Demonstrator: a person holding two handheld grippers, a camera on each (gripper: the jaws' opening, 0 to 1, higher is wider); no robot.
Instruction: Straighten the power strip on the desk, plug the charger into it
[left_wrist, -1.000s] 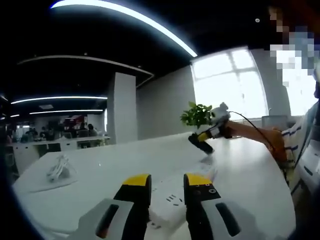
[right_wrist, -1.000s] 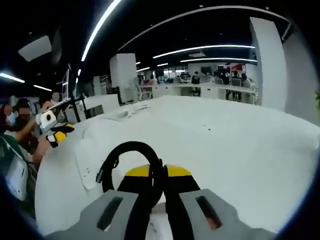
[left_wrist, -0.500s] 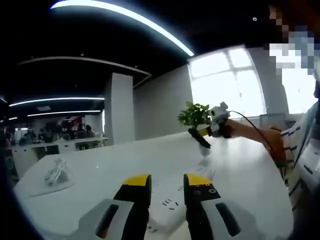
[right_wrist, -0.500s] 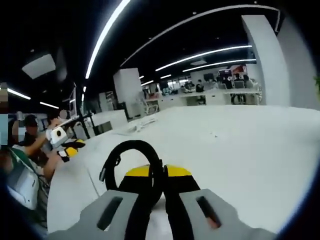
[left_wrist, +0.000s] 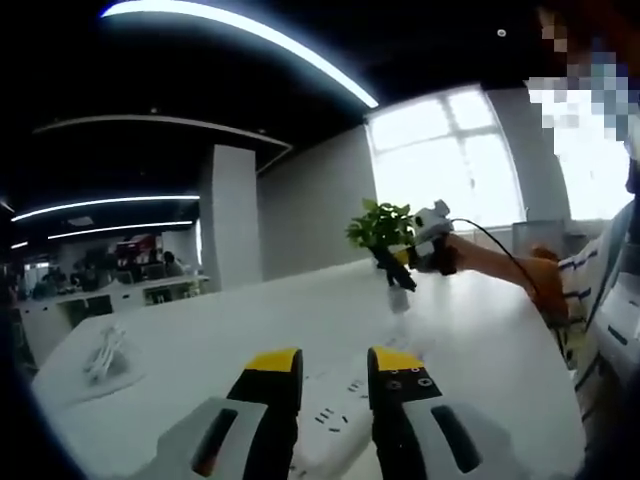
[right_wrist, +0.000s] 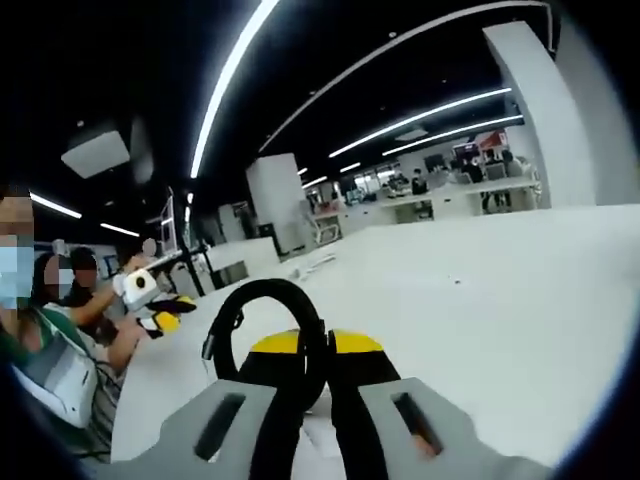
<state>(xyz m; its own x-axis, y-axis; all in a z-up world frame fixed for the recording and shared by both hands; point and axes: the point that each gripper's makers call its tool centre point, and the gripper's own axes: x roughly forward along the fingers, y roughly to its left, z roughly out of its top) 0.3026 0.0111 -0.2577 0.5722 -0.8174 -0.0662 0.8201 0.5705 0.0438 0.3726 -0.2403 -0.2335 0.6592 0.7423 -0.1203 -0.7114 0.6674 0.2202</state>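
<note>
Low in the left gripper view, left gripper (left_wrist: 333, 372) with yellow-tipped fingers spread over a flat white power strip (left_wrist: 335, 420), slotted sockets visible between them, lying on the smooth white table (left_wrist: 250, 320). Farther up, right of centre, right gripper (left_wrist: 400, 275) raised off the table before a leafy green plant (left_wrist: 380, 225). In the right gripper view, fingers pressed together on a glossy black cable (right_wrist: 262, 320) looping in a round arch above the yellow tips; charger body hidden. Pale tangled cord (left_wrist: 100, 350) at far left.
</note>
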